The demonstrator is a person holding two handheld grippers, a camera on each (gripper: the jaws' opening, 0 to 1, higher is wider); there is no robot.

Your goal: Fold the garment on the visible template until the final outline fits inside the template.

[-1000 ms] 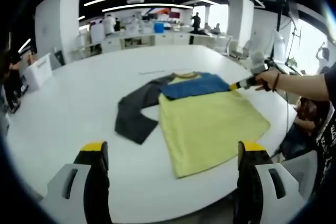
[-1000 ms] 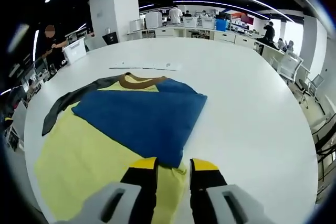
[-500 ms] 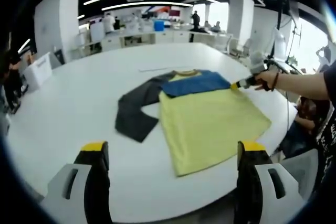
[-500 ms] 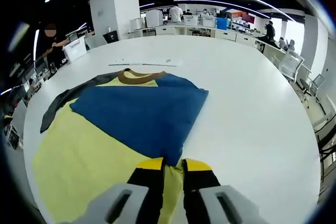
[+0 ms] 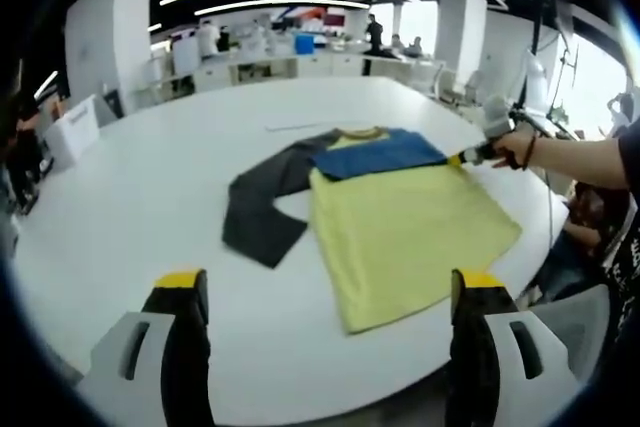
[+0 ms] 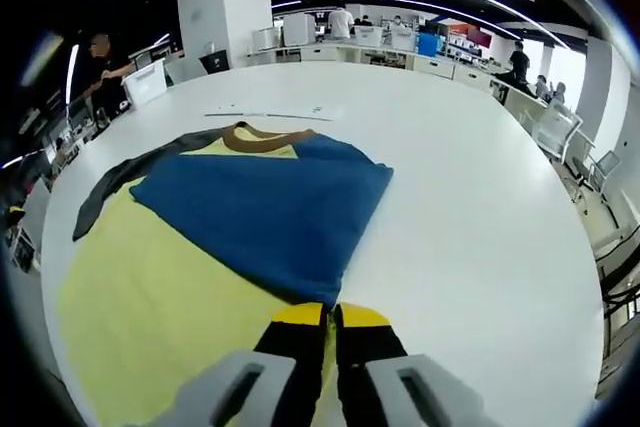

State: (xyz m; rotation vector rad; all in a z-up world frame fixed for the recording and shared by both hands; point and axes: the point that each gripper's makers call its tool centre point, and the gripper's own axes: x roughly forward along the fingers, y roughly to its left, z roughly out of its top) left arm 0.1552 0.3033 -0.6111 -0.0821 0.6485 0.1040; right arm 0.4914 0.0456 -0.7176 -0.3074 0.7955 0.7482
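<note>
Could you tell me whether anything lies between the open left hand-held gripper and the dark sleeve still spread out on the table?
Nothing visible does. Only bare white table lies between the left hand-held gripper and the dark grey sleeve of the yellow, blue and grey fabric garment.

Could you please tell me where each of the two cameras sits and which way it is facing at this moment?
Left gripper view: rides the open left gripper, held off the table's near edge, looking across at the whole garment; the right gripper and a hand reach in from the right.
Right gripper view: rides the right gripper, low over the garment's edge, looking along it towards the collar; its jaws are closed on the blue sleeve.
Shared: garment, sleeve, table, office behind.
</note>
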